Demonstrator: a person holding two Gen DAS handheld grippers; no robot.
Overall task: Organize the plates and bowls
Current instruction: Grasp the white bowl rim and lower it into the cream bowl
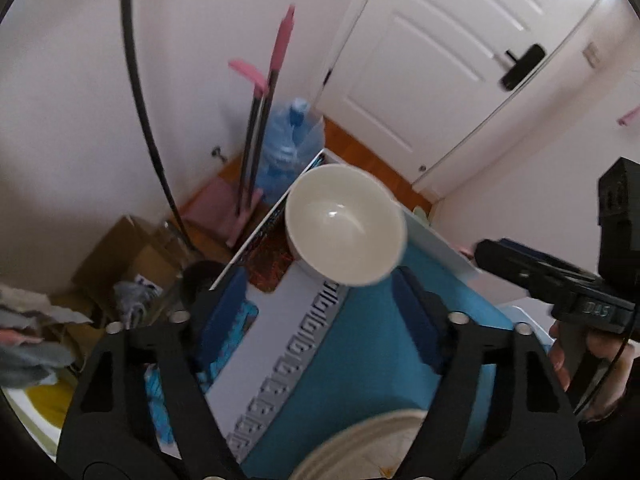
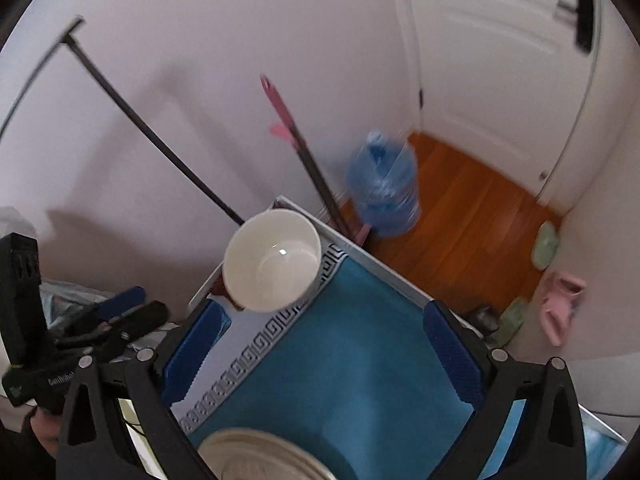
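Left wrist view first: beyond the table stand pink-handled mops (image 1: 276,92), a blue water jug (image 1: 290,148) and a white door (image 1: 452,60), with a cardboard box (image 1: 128,256) on the floor to the left. The left gripper (image 1: 320,304) hangs above the table with its jaws wide apart, gripping nothing. The white bowl (image 1: 346,226) sits upright at the far corner of the teal cloth (image 1: 380,352), empty and glossy, with nothing between it and the blue pads. A cream plate (image 1: 360,448) shows at the bottom edge, close under the gripper. The right gripper (image 1: 532,276) pokes in from the right. Over to the right wrist view: jug (image 2: 384,192), mop handles (image 2: 304,152) and slippers (image 2: 556,308) on the wood floor (image 2: 460,216). The right gripper (image 2: 320,356) is spread open too, holding nothing. The bowl (image 2: 272,260) rests on the cloth's patterned border (image 2: 240,364); the plate (image 2: 264,456) lies nearest the camera.
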